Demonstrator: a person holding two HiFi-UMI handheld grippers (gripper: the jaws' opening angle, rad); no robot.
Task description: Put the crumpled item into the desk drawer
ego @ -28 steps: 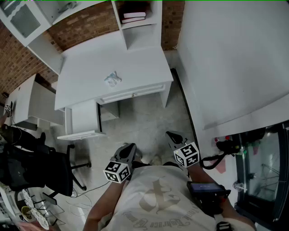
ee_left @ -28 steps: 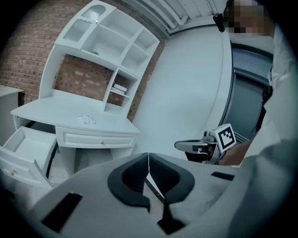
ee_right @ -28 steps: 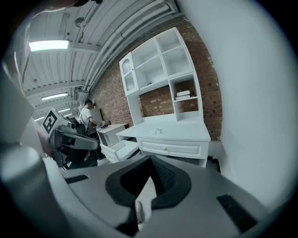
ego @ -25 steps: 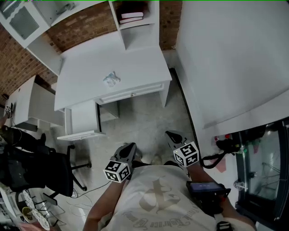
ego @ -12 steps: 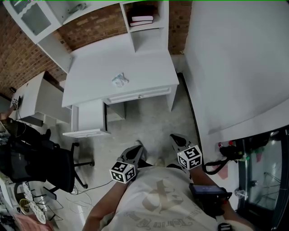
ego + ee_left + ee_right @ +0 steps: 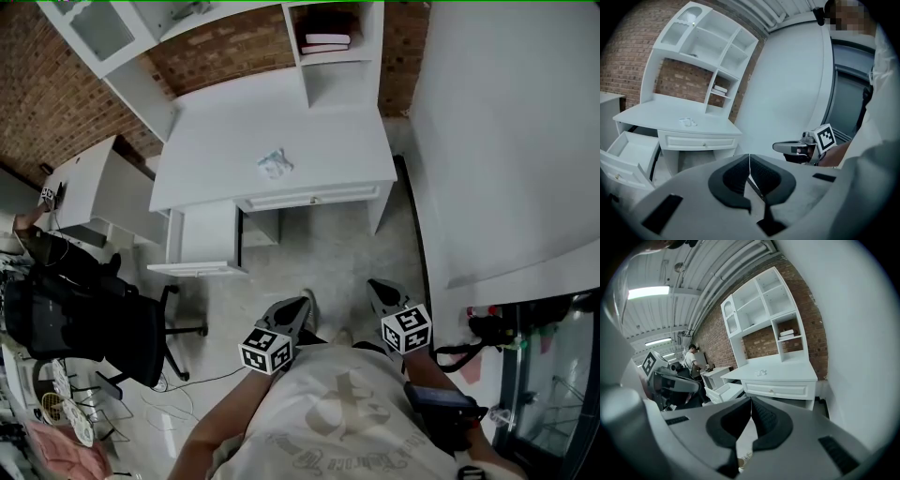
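The crumpled item is a small pale wad lying near the middle of the white desk; it also shows in the left gripper view and the right gripper view. A drawer stands pulled open at the desk's left side. The wide drawer under the desktop front is closed. My left gripper and right gripper hang close to my body over the floor, well short of the desk. Both are shut with nothing between the jaws.
A hutch with books stands at the desk's back right. A black office chair and a second white desk are on the left, with cables on the floor. A large white panel fills the right. A person stands far left.
The head view has shifted, so the desk now sits further right and lower in the picture. Both grippers stay shut, about where they were.
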